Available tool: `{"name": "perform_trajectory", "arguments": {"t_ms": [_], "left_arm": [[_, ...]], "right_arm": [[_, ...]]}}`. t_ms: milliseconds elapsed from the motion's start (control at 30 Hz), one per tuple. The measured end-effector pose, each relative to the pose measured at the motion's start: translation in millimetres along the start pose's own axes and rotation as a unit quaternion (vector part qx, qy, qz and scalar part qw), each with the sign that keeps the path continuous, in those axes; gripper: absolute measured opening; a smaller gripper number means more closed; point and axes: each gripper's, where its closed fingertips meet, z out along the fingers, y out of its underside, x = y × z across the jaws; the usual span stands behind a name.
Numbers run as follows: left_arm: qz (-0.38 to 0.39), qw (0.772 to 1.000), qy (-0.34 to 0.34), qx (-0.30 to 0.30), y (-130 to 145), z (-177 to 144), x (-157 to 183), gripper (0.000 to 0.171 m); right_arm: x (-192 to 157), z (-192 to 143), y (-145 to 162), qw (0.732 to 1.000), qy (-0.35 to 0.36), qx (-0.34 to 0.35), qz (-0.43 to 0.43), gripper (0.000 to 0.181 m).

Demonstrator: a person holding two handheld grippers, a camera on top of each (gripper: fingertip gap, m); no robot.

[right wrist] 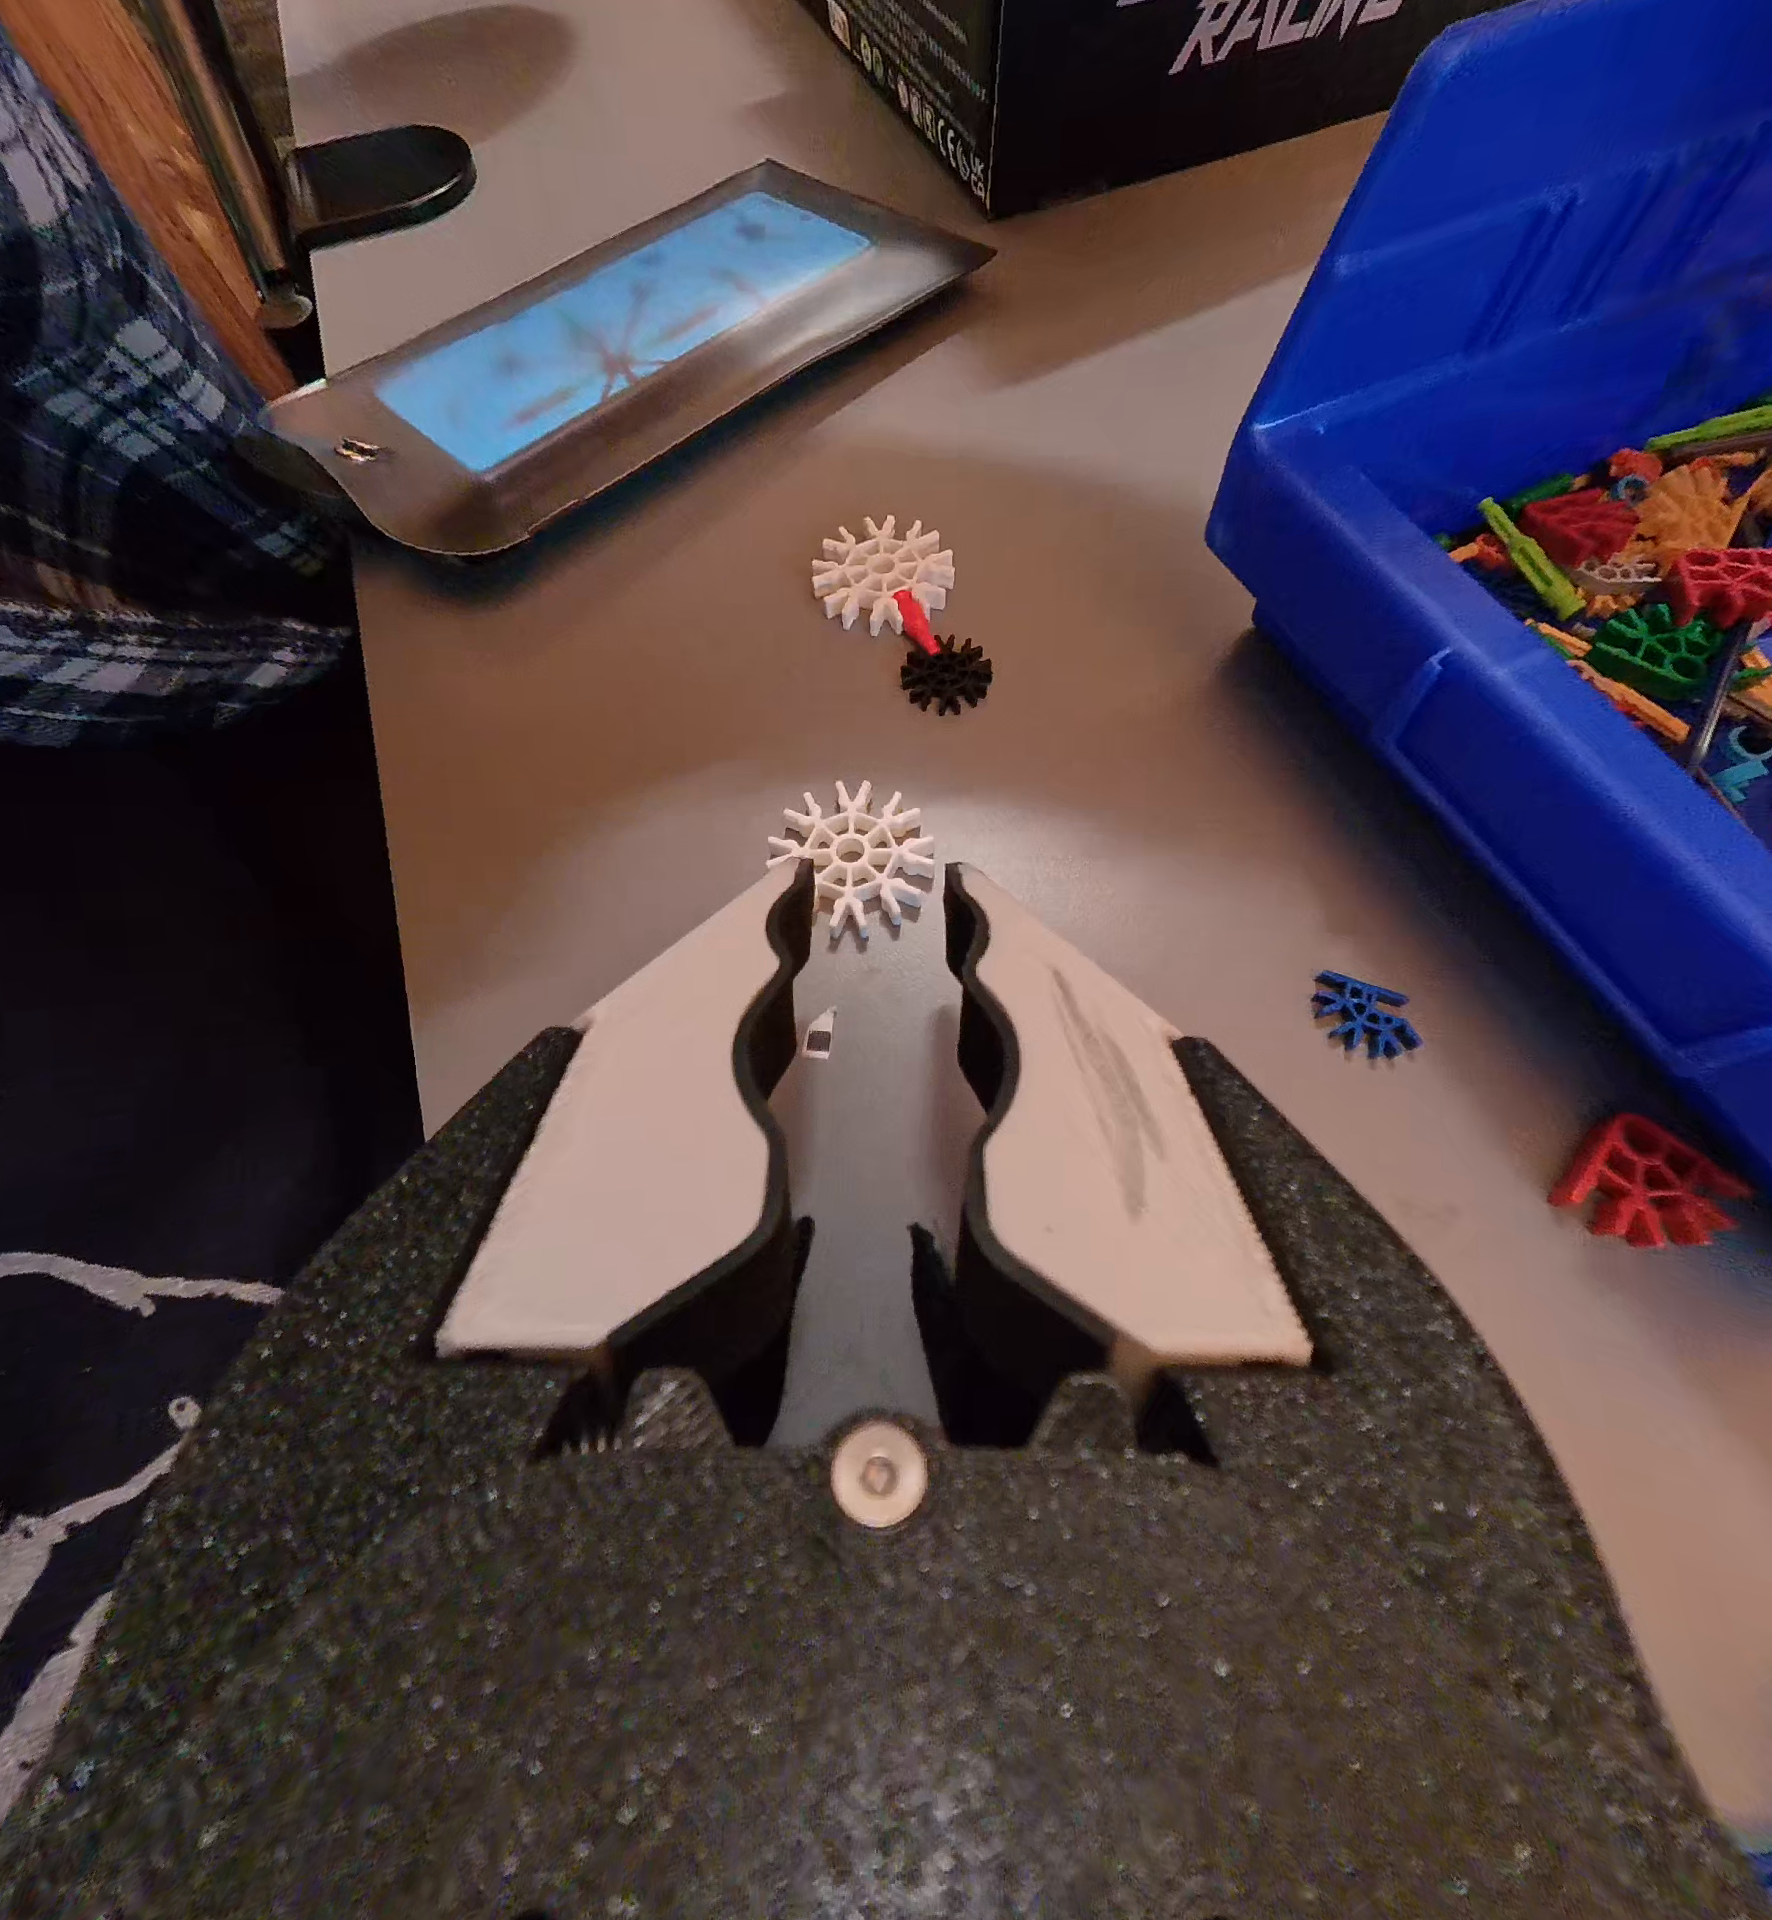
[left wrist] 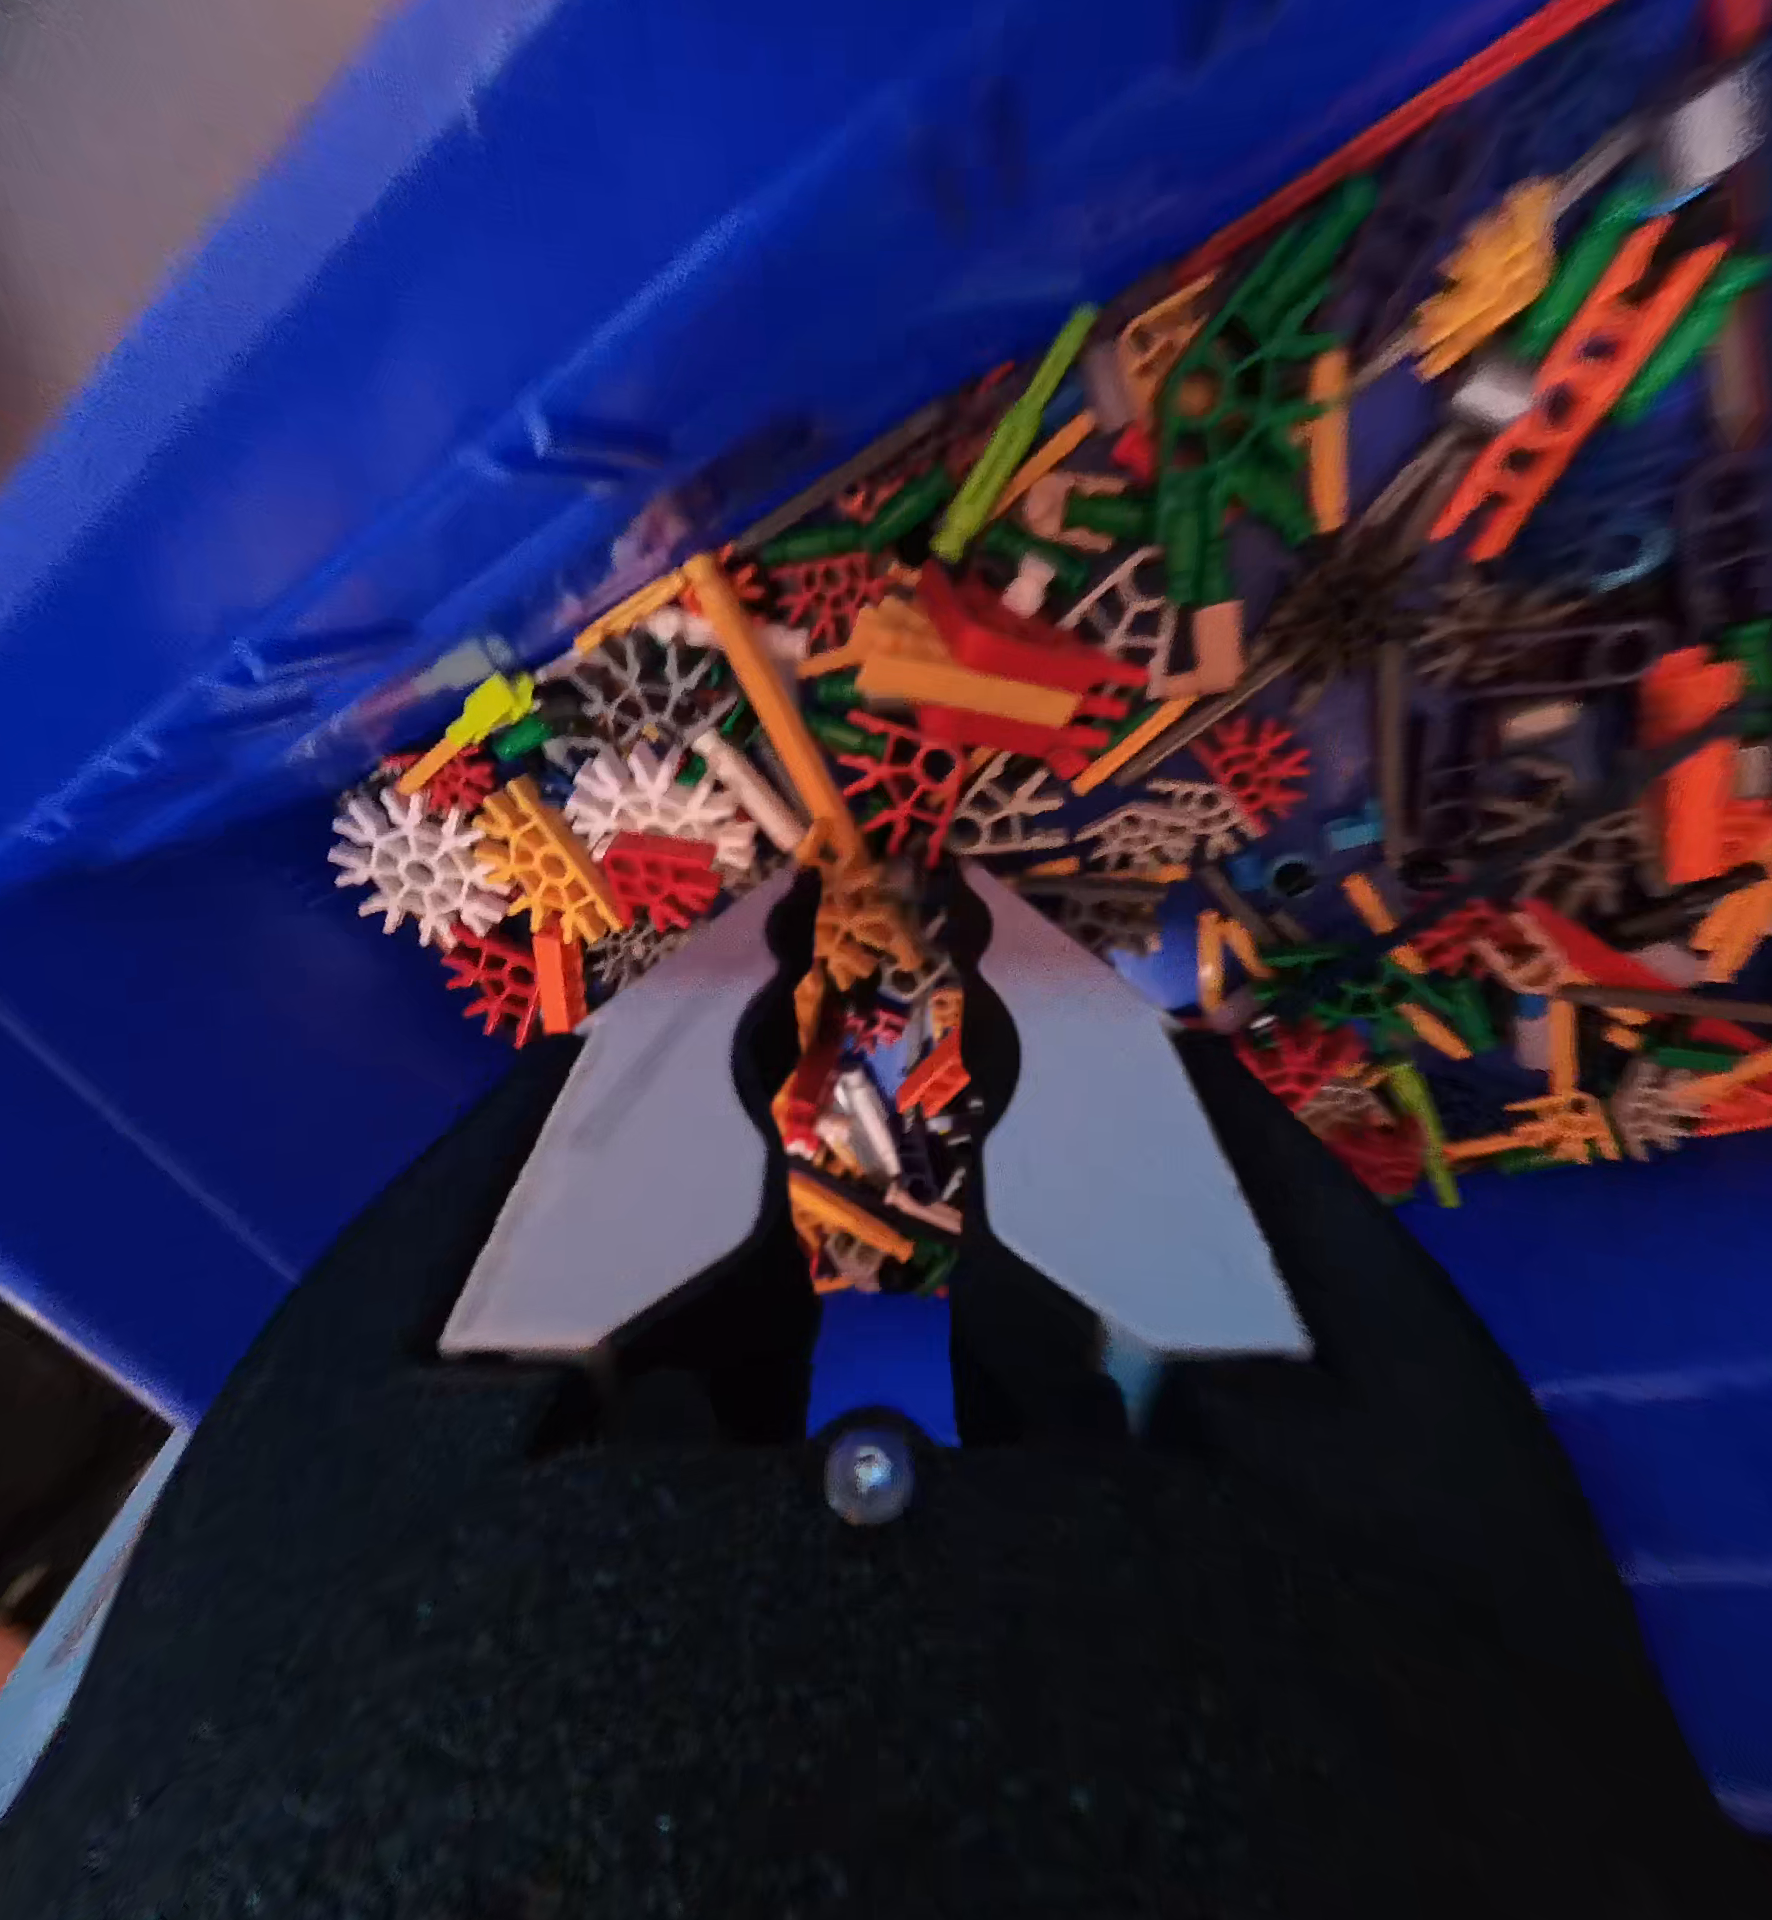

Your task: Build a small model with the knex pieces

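My left gripper (left wrist: 882, 878) is inside a blue plastic bin (left wrist: 362, 436), just above a heap of mixed plastic construction pieces (left wrist: 1121, 727). Its jaws stand a little apart, with an orange connector (left wrist: 856, 925) showing between the tips; the view is blurred. An orange rod (left wrist: 768, 696) ends by the left fingertip. My right gripper (right wrist: 880, 868) is open low over a grey table (right wrist: 1121, 727). A white snowflake connector (right wrist: 851, 854) lies at its tips, partly between them. Farther off, another white snowflake (right wrist: 882, 574) is joined by a short red rod (right wrist: 915, 621) to a black connector (right wrist: 946, 675).
The blue bin (right wrist: 1547, 790) stands at the right of the table. A blue connector (right wrist: 1365, 1016) and a red connector (right wrist: 1646, 1179) lie loose beside it. A dark tray with a blue picture (right wrist: 612, 343) and a black box (right wrist: 1121, 94) are at the back. Plaid cloth (right wrist: 82, 436) is at the left. Across from one pair of fingers to the other is roughly 25 centimetres. Between my right fingertips and the short red rod (right wrist: 915, 621) there is roughly 9 centimetres. My left tips are about 25 centimetres from the white snowflake (right wrist: 882, 574), my right tips only 11 centimetres.
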Motion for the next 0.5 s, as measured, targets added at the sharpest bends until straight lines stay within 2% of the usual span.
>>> {"name": "perform_trajectory", "arguments": {"t_ms": [100, 133, 167, 200, 333, 433, 500], "left_arm": [[-0.016, 0.998, -0.026, -0.047, 16.1, 2.8, -14.7, 0.018], [-0.025, 0.996, -0.059, -0.069, 23.8, 0.2, -27.9, 0.008], [-0.023, 0.991, -0.098, -0.084, 30.2, -4.0, -42.4, 0.006], [-0.025, 0.992, -0.097, -0.082, 32.2, -6.9, -43.9, 0.007], [-0.027, 0.998, -0.059, -0.005, 11.3, -25.2, -24.8, 0.013], [0.006, 0.996, 0.012, 0.083, -25.4, -39.2, 17.1, 0.013], [0.035, 0.993, 0.045, 0.102, -39.4, -40.4, 41.1, 0.015]], "right_arm": [[0.1, -0.1, 0.1, 1.0, -0.001, 0.0, 0.002, 0.024], [0.0, -0.1, 0.1, 1.0, -0.001, 0.0, 0.003, 0.024], [-0.1, -0.3, 0.0, 1.0, -0.002, 0.0, 0.003, 0.024], [-0.2, -0.5, -0.2, 1.0, -0.003, 0.001, 0.004, 0.024], [-0.4, -1.8, -1.4, 1.0, -0.006, 0.006, 0.007, 0.024], [-1.1, -2.5, -1.9, 1.0, -0.01, 0.008, 0.008, 0.024], [-1.4, -3.0, -2.4, 1.0, -0.013, 0.01, 0.01, 0.024]]}}
